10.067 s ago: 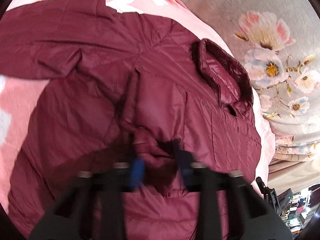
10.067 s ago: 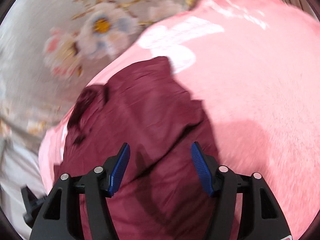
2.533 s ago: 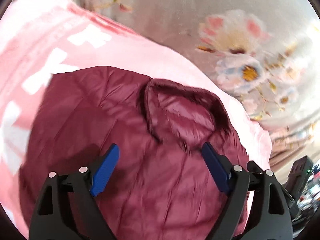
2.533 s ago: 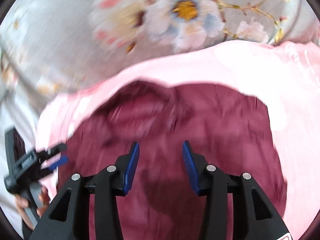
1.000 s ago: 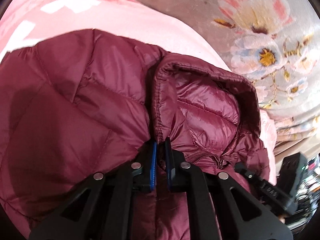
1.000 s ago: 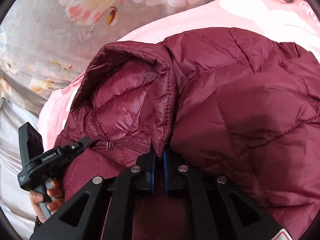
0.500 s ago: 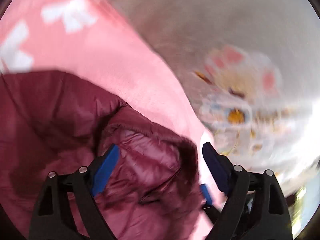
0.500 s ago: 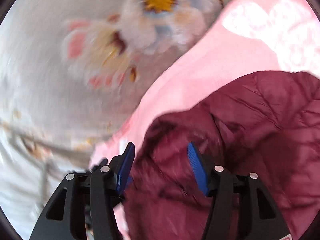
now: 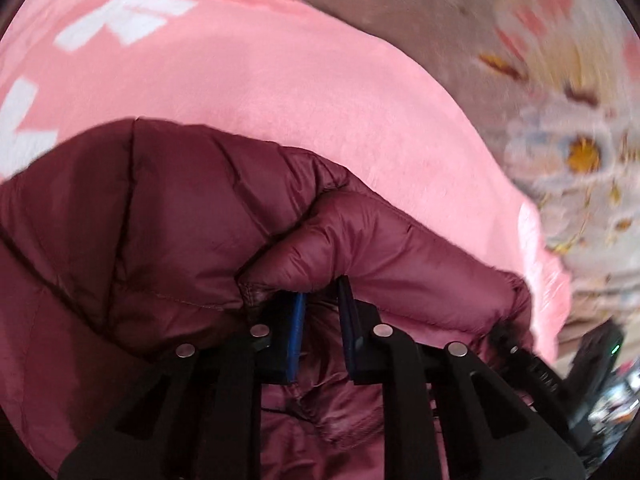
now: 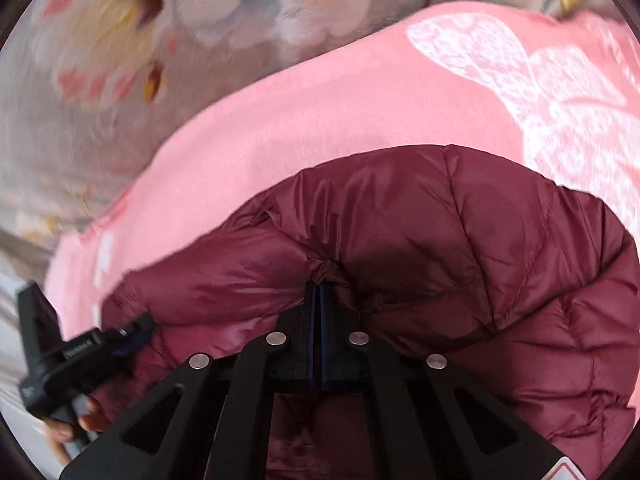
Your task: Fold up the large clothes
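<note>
my left gripper [image 9: 322, 294] has just closed on the hood edge of the maroon puffer jacket [image 9: 140, 220]; my right gripper [image 10: 318, 292] pinches it too; it lies on a pink blanket [image 9: 280, 80].

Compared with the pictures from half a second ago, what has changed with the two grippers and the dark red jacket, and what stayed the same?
Both grippers stood open over the jacket; their jaws have just been closing. The left gripper now pinches the puffy fold at the hood edge, and the right gripper is shut tight on the same edge further along. The hood edge now bunches around both grippers. The jacket still lies on the pink blanket.
</note>
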The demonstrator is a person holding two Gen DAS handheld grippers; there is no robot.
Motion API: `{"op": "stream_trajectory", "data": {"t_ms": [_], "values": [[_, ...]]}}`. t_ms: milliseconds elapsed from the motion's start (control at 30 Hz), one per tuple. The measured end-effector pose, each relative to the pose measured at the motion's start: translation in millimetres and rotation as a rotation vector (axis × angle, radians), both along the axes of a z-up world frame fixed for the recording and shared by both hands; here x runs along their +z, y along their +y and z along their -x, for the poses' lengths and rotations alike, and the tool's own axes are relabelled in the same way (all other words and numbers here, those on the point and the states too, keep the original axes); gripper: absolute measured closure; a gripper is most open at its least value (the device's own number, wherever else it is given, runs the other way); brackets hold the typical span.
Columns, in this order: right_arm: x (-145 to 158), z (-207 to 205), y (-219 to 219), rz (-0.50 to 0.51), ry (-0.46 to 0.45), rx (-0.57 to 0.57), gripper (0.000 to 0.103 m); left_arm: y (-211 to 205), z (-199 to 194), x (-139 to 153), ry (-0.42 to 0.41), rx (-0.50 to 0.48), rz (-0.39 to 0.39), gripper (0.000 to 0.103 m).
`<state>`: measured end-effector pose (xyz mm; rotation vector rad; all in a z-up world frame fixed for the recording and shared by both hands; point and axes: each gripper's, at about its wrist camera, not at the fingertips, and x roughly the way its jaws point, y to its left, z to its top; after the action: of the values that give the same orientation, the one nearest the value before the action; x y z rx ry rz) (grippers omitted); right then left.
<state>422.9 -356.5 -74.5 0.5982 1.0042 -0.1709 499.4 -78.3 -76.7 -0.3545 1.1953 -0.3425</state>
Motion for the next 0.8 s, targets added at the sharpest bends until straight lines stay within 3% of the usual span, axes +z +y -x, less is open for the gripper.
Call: {"op": "stream_trajectory", "data": {"t_ms": [300, 467, 800], "values": [[-4.9, -2.2, 22.5, 0.221, -0.028, 0.066, 0.103, -21.4, 25.2, 1.6, -0.216, -0.080, -0.160, 0.087], [-7.0, -4.5, 42.5, 0.372, -0.038, 0.079, 0.103, -27.6, 30.3, 0.3, -0.290, -0.079, -0.229, 0.087], [-7.4, -4.9, 43.2, 0.383, -0.049, 0.076, 0.103, -28.1, 31.3, -1.2, -0.316, -0.078, -0.247, 0.087]]}}
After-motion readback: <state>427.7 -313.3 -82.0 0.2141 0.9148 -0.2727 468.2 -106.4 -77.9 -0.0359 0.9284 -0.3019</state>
